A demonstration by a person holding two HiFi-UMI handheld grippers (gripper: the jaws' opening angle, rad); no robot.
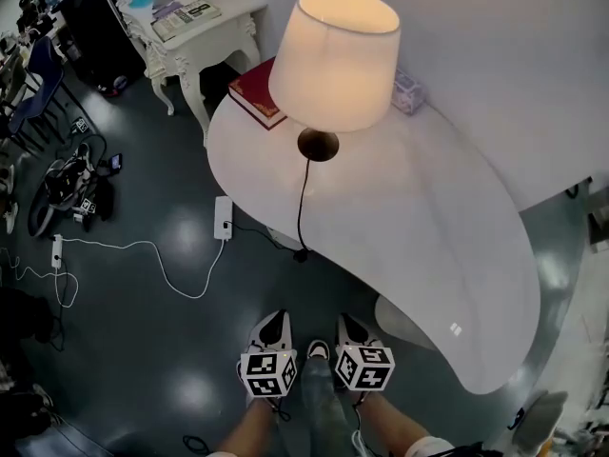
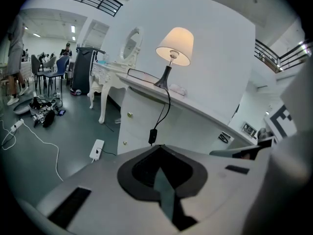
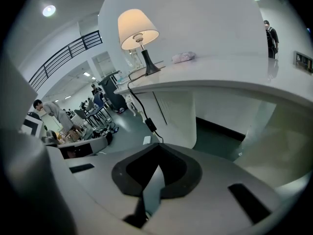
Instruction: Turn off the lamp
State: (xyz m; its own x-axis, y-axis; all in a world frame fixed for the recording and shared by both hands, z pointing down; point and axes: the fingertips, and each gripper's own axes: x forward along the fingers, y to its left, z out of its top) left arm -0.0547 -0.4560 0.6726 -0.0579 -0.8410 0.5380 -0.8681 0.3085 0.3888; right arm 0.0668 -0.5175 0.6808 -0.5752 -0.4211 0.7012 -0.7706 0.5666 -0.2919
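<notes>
The lamp is lit, its cream shade glowing above a dark round base on the curved white table. Its black cord drops over the table edge to an inline switch, which hangs free above the floor. The lamp and switch also show in the left gripper view, and the lamp and switch in the right gripper view. My left gripper and right gripper are held low and side by side, well short of the table. Both are shut with nothing in them.
A red book and a small tissue pack lie on the table by the lamp. A white dressing table stands behind. On the dark floor lie a white power strip, white cables and bags.
</notes>
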